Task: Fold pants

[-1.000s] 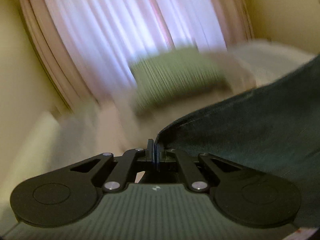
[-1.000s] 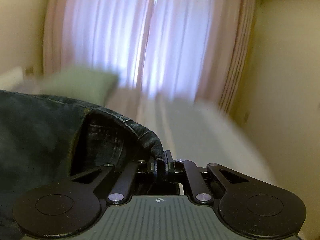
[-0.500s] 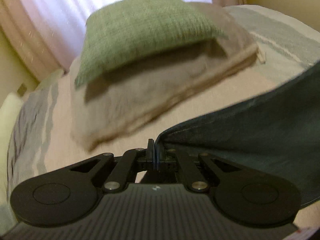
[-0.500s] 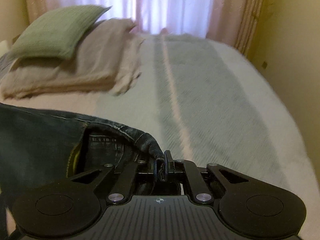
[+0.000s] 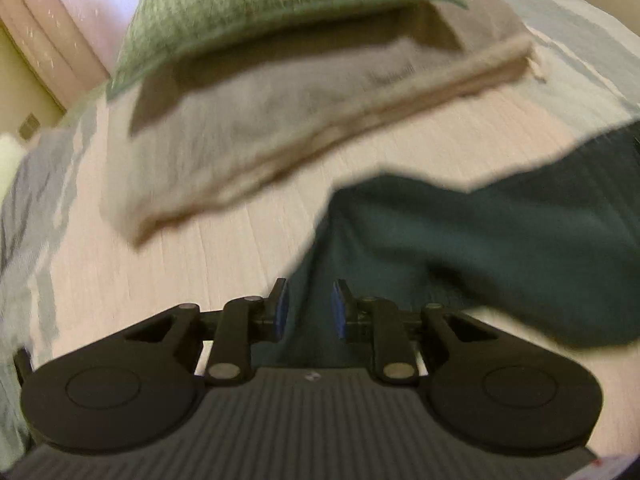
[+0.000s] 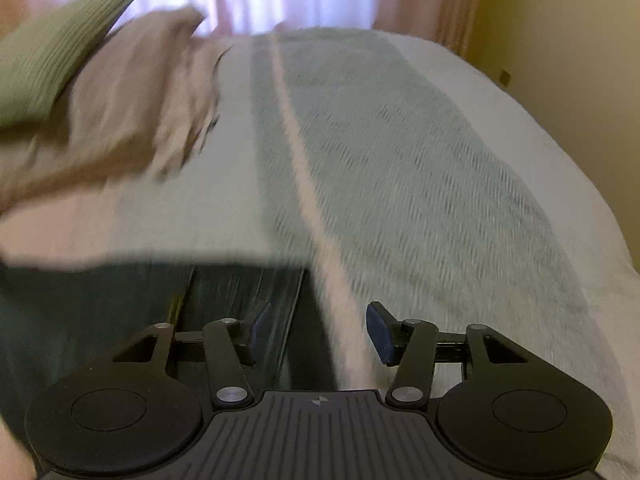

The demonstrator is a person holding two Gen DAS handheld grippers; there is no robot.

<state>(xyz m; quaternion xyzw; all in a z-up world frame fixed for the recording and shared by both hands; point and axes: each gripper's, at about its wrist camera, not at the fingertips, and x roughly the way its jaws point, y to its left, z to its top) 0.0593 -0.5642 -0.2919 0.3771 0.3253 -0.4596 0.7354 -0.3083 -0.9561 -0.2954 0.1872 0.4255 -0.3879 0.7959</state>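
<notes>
Claw [image 5: 308, 306] left: apart over pants [image 5: 480, 232]; right view: striped bedspread [image 6: 400, 160].

I counted one pair of dark pants [image 5: 480, 236], one green cushion [image 5: 280, 8], one beige pillow [image 5: 280, 132] and one bedspread [image 6: 400, 140]. I held two grippers, left [image 5: 307, 310] and right [image 6: 318, 330].
</notes>
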